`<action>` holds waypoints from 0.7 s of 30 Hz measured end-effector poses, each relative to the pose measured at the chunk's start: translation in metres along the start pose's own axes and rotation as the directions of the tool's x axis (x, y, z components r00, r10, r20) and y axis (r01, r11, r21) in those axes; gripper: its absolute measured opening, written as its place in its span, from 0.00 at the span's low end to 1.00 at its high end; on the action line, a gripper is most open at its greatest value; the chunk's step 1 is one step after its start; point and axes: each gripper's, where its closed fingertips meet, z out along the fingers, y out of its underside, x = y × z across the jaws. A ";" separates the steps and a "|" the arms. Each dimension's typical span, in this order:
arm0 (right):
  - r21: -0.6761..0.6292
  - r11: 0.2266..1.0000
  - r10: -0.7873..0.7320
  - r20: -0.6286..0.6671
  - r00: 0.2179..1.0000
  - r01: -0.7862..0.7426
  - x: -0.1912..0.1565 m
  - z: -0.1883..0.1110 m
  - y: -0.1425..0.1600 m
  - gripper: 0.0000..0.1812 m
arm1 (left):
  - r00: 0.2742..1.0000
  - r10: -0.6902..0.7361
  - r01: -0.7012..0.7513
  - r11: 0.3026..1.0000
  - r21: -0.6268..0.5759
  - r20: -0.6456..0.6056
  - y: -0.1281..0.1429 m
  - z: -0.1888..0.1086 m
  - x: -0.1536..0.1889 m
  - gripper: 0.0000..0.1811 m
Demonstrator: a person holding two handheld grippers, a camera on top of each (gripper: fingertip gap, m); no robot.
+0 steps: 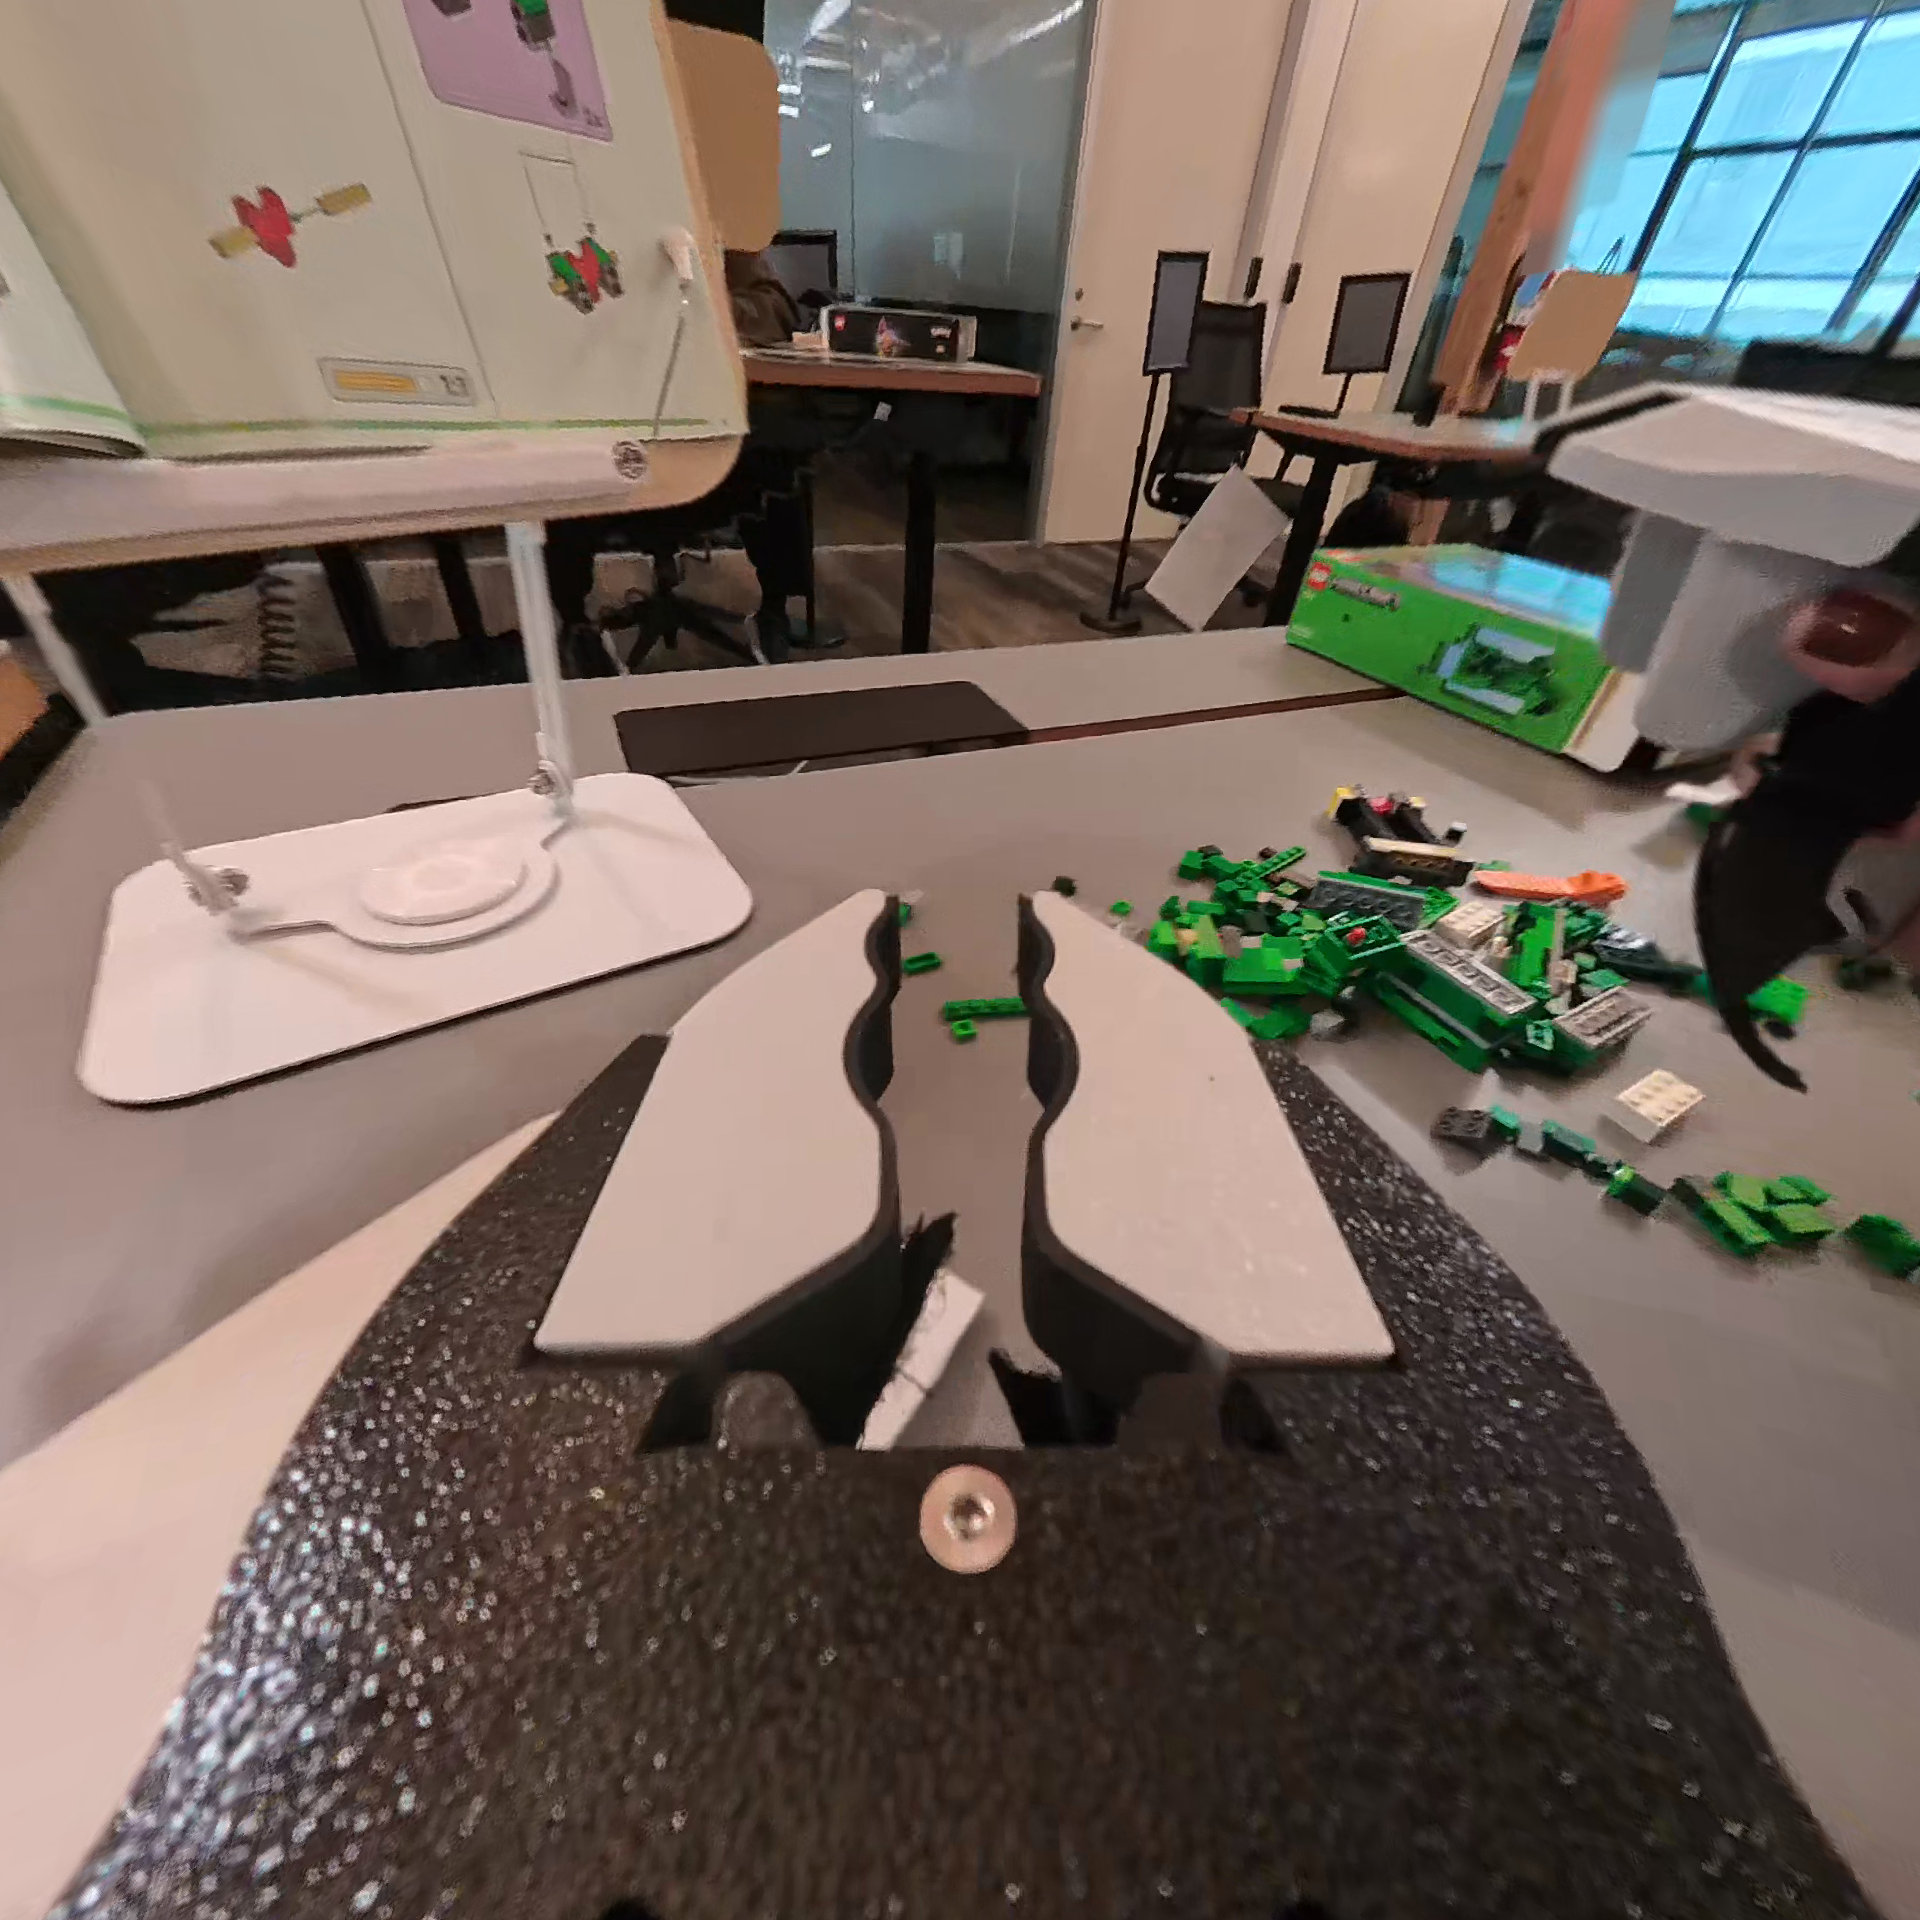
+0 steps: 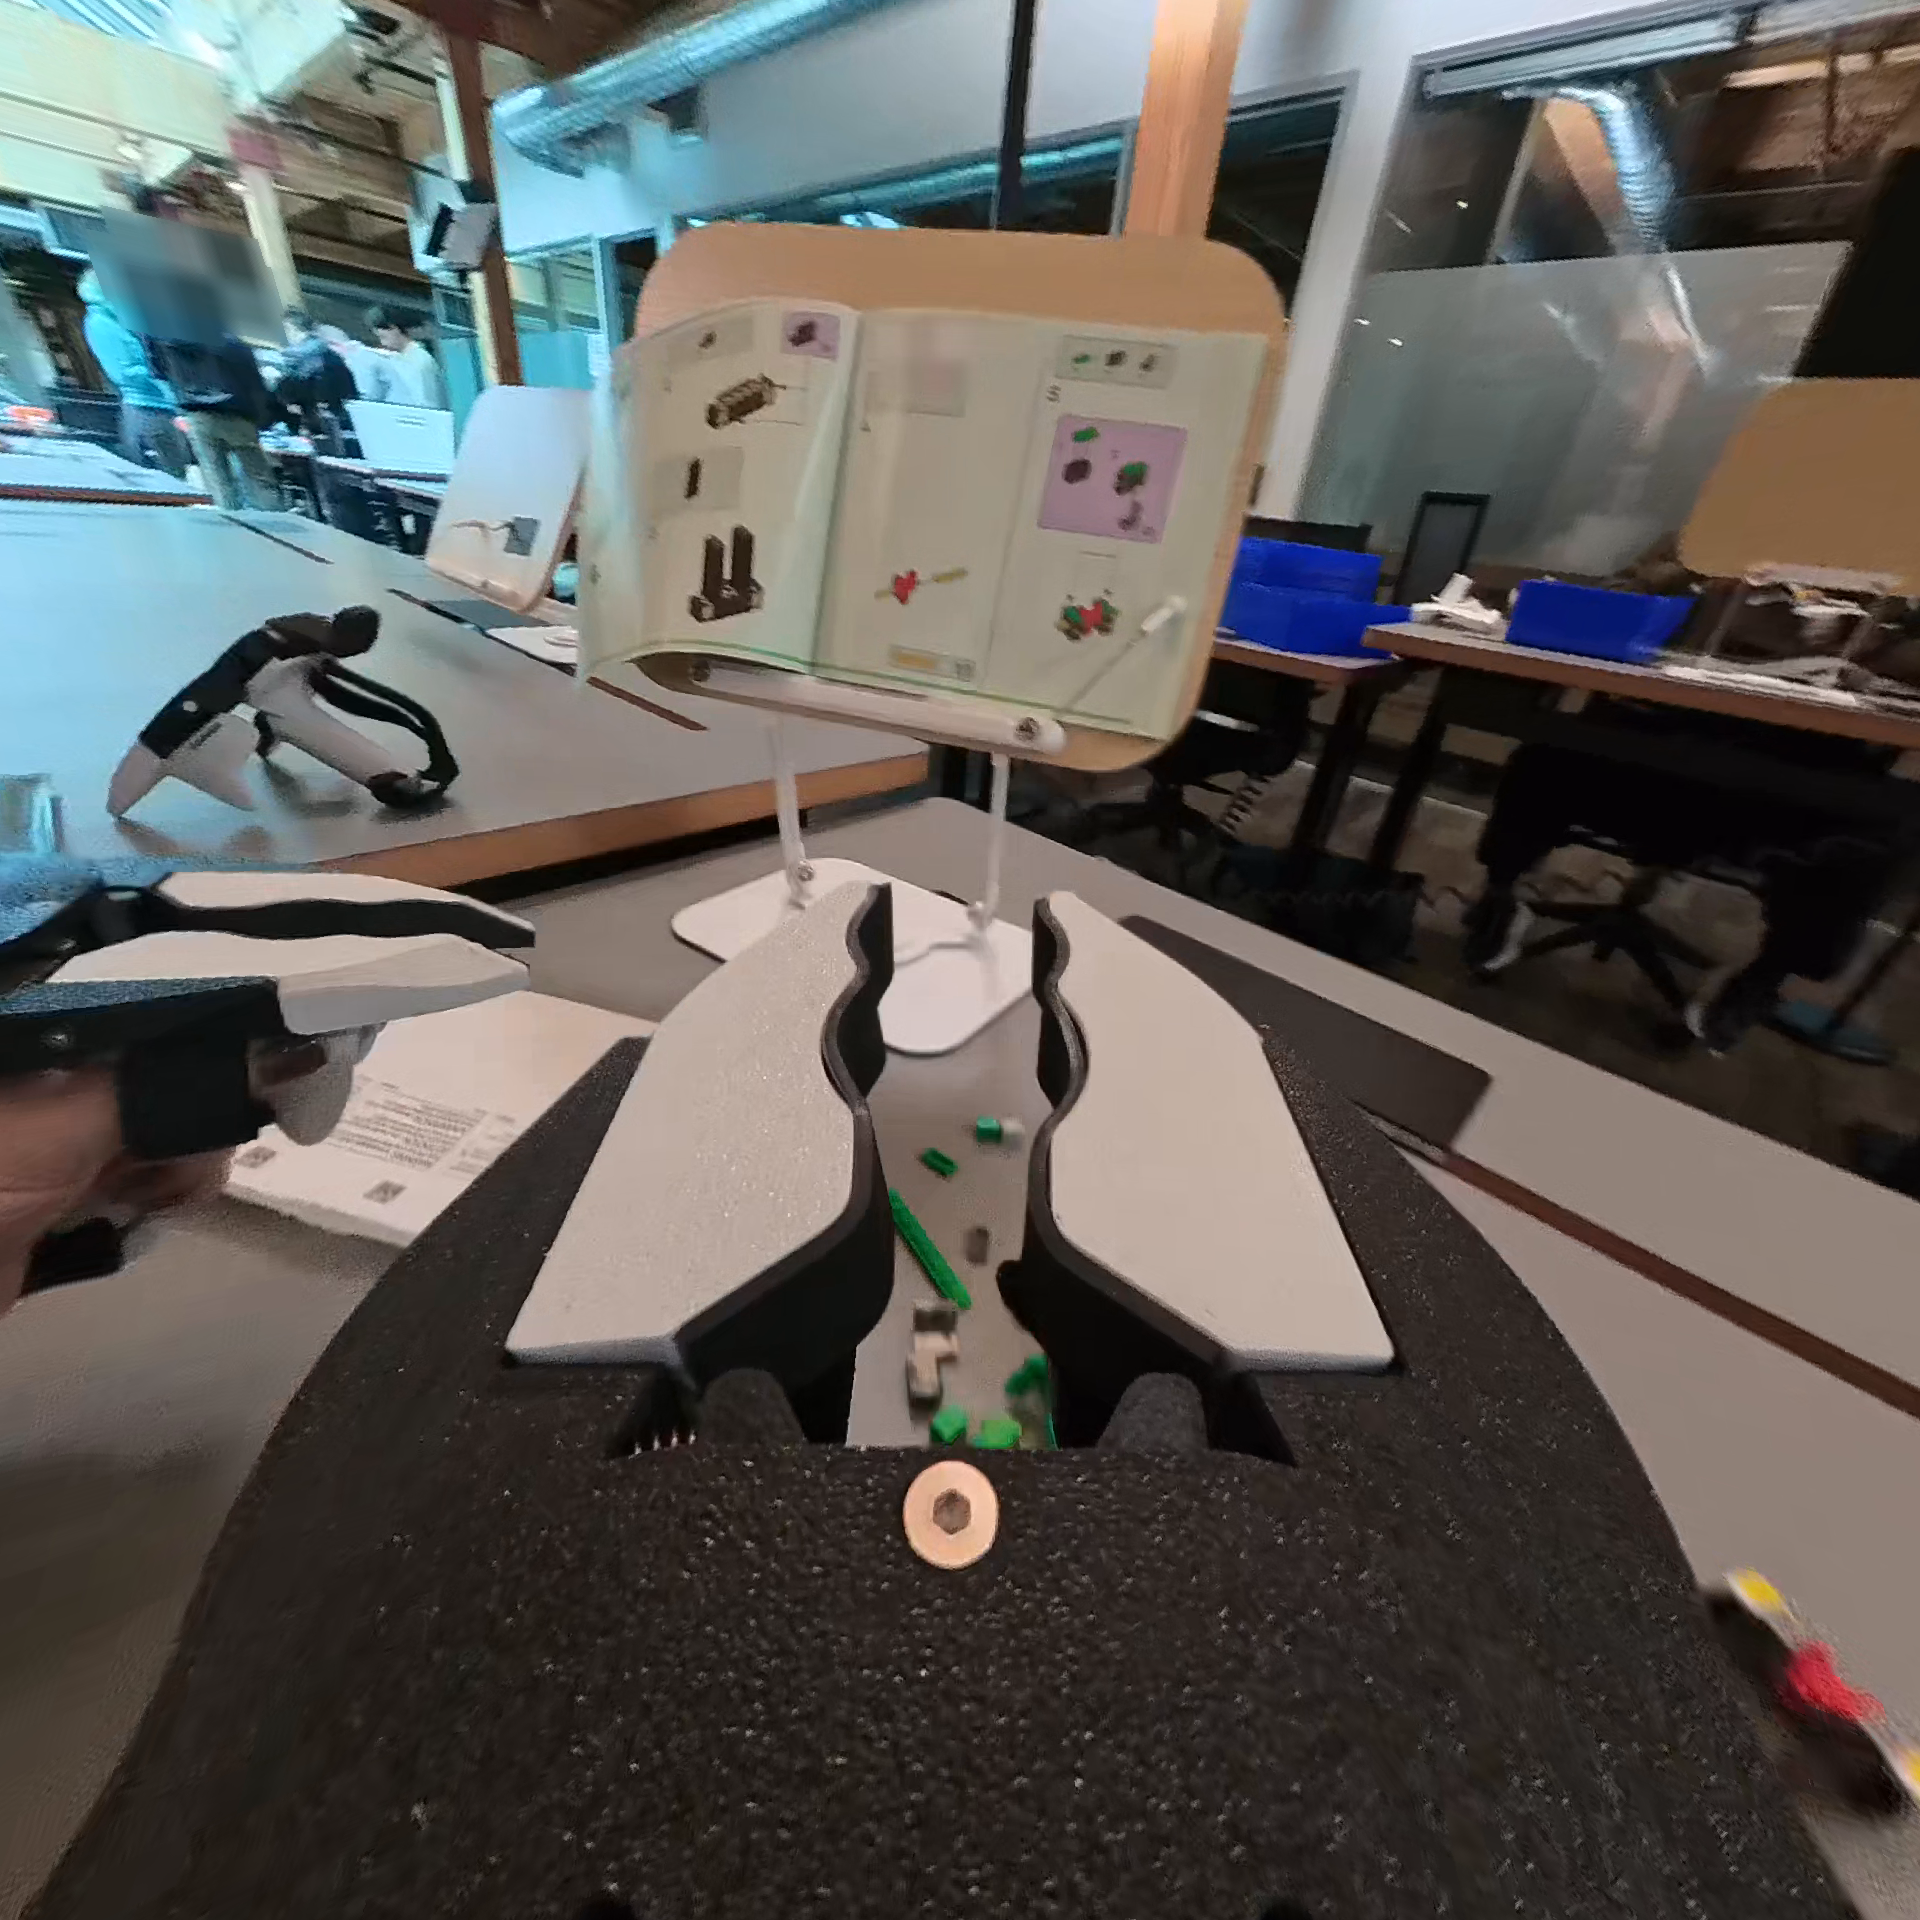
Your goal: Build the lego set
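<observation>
A pile of mostly green lego pieces lies on the grey table, right of my left gripper. That gripper is open and empty, a little above the table, with a few small green pieces beyond its tips. My right gripper is open and empty above several loose green and grey pieces. It shows blurred at the right of the left wrist view, over the pile's right side. A small red, yellow and black piece lies blurred at lower right.
An open instruction booklet rests on a stand with a white base at the back left. A green lego box lies at the back right. A paper sheet lies under my left gripper. A spare gripper sits on the neighbouring table. The left gripper's tips are roughly 15 cm from the right gripper's. My right tips are about 40 cm from the white base, my left tips only 25 cm.
</observation>
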 end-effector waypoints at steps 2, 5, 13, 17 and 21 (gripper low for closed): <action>-0.009 1.000 0.009 -0.028 1.000 -0.009 0.009 -0.019 0.004 0.14 | 0.999 -0.023 0.024 0.999 0.025 -0.028 0.002 0.011 0.015 0.13; -0.058 0.997 -0.061 -0.082 0.995 0.057 0.027 -0.047 0.015 0.14 | 0.998 -0.009 0.013 0.998 0.057 -0.060 -0.001 0.032 0.037 0.15; -0.217 0.974 -0.152 -0.402 0.903 0.067 0.138 -0.157 0.028 0.13 | 0.994 -0.007 0.020 0.993 0.118 -0.105 -0.013 0.082 0.061 0.17; -0.444 0.890 -0.380 -0.602 0.703 0.101 0.208 -0.246 0.032 0.11 | 0.990 0.048 -0.026 0.987 0.160 -0.134 -0.001 0.081 0.072 0.16; -0.428 0.903 -0.312 -0.618 0.721 0.023 0.220 -0.278 0.037 0.11 | 0.977 0.024 0.010 0.988 0.157 -0.211 0.005 0.078 0.083 0.16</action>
